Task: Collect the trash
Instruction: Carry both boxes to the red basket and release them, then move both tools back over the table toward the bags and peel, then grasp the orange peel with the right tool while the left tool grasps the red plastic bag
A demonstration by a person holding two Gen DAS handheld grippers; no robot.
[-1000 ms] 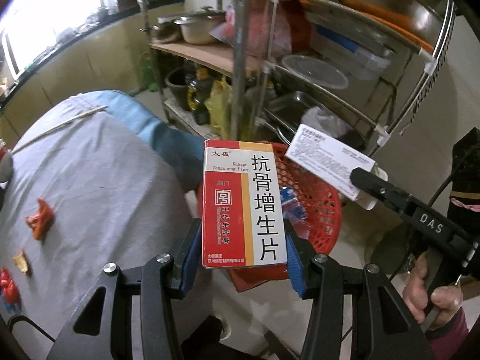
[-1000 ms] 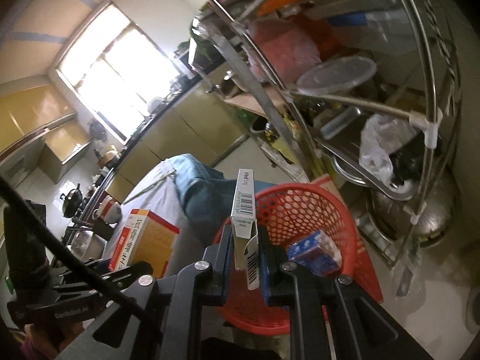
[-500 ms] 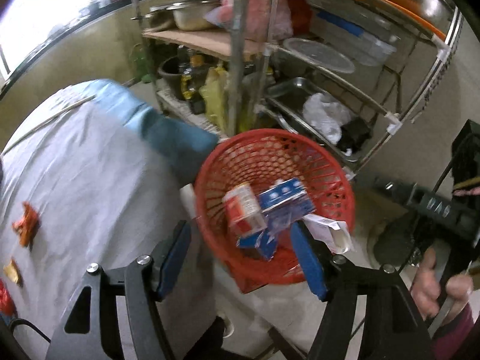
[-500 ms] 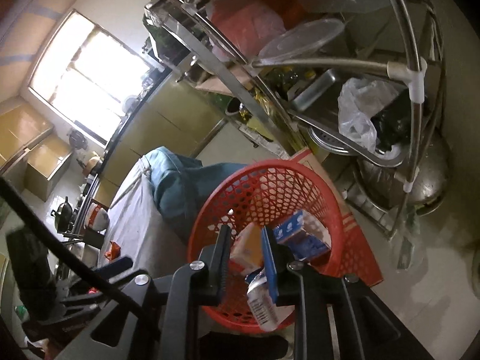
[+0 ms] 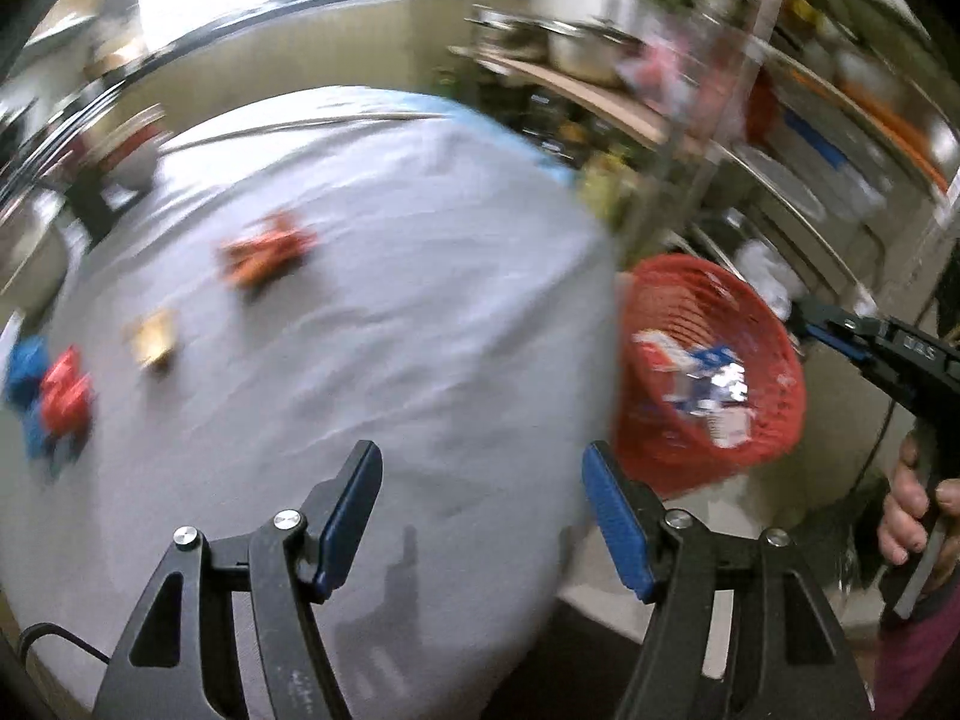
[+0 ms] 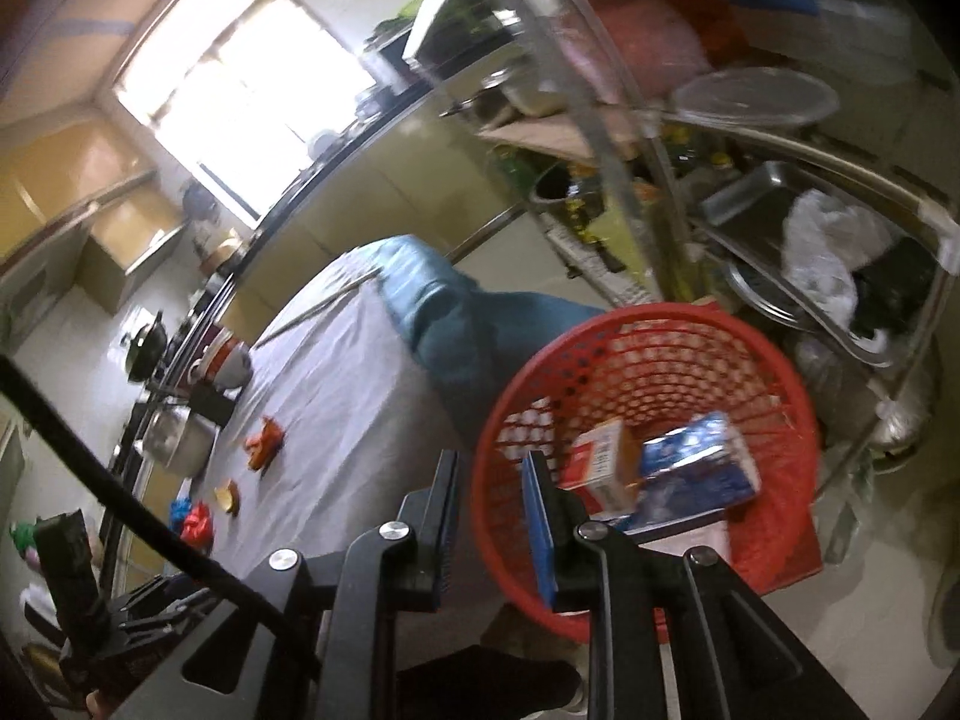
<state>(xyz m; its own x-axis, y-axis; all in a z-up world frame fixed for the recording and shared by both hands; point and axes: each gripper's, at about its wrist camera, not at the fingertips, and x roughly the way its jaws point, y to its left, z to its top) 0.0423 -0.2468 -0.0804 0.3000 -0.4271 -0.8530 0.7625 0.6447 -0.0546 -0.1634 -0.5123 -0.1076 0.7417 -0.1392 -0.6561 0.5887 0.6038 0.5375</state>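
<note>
A red mesh basket (image 5: 750, 324) (image 6: 780, 372) stands on the floor beside the table and holds a red and white medicine box (image 6: 600, 462) and blue and white boxes (image 6: 702, 468). My left gripper (image 5: 480, 504) is open and empty over the table's edge. My right gripper (image 6: 492, 498) is open and empty at the basket's near rim. Trash lies on the grey tablecloth (image 5: 390, 330): an orange wrapper (image 5: 264, 252) (image 6: 264, 441), a yellow scrap (image 5: 153, 339) (image 6: 228, 495), and red and blue wrappers (image 5: 54, 390) (image 6: 192, 519).
A metal rack (image 6: 690, 138) with pots, trays and bags stands behind the basket. A teal cloth (image 6: 444, 312) hangs off the table's far end. A bowl (image 6: 225, 360) and a pot (image 6: 174, 438) sit at the table's far side. The left view is motion-blurred.
Both boxes have dropped into the basket. Both grippers opened. My left gripper swung left from the basket to over the table; my right stays at the basket.
</note>
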